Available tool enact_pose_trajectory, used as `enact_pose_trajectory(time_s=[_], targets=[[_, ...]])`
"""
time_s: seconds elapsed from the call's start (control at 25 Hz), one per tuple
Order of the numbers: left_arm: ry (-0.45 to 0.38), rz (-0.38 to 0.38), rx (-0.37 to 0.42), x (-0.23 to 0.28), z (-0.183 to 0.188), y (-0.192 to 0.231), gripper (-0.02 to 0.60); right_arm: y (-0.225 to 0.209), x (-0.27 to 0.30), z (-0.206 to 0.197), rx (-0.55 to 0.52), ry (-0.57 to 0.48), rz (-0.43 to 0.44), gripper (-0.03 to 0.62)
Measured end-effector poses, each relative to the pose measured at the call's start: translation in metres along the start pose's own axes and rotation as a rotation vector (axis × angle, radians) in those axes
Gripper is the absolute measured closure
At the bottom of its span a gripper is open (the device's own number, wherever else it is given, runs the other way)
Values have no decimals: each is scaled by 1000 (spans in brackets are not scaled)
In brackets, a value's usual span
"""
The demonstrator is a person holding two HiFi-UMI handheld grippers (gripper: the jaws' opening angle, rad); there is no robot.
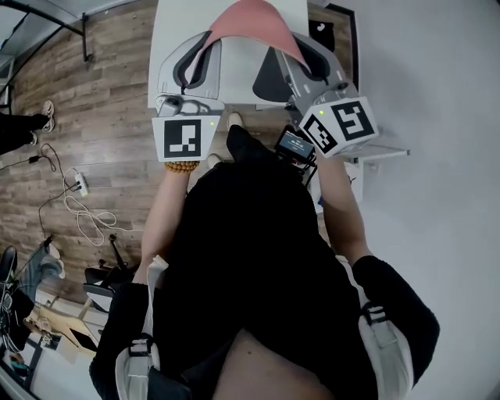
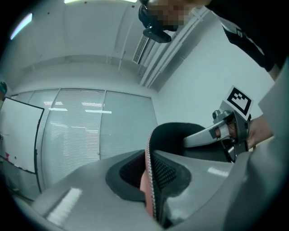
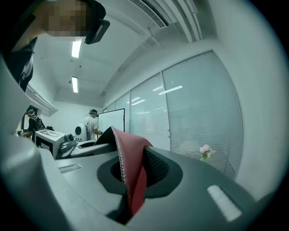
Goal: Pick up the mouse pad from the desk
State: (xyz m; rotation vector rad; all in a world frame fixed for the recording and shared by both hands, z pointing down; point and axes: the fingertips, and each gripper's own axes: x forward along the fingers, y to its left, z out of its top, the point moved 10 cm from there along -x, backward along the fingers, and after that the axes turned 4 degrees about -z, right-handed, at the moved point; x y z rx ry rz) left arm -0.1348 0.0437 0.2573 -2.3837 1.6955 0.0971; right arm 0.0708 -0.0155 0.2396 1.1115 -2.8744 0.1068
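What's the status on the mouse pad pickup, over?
Left tongs shut on the pink mouse pad, right tongs shut on it too. Pad arched between them above the white desk. Nothing in the way.

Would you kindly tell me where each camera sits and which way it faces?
Head view: on the person's head, facing steeply down; torso, forearms, left gripper, right gripper, white desk.
Left gripper view: on the left gripper, along its fingers towards a glass wall; right gripper at right.
Right gripper view: on the right gripper, towards a glass wall; left gripper at left.
Shared: both gripper views show the mouse pad pinched in their own fingers.
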Motion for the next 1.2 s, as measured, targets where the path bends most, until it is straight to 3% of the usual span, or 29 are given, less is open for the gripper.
enact_pose_trajectory(time_s=[0.52,1.2], targets=[[39,6,-7,1,-22,10,560,-5,17,-19,-43,103,3,553],[53,2,0,30,-27,13,560,-33,32,-17,-71,118,13,551]])
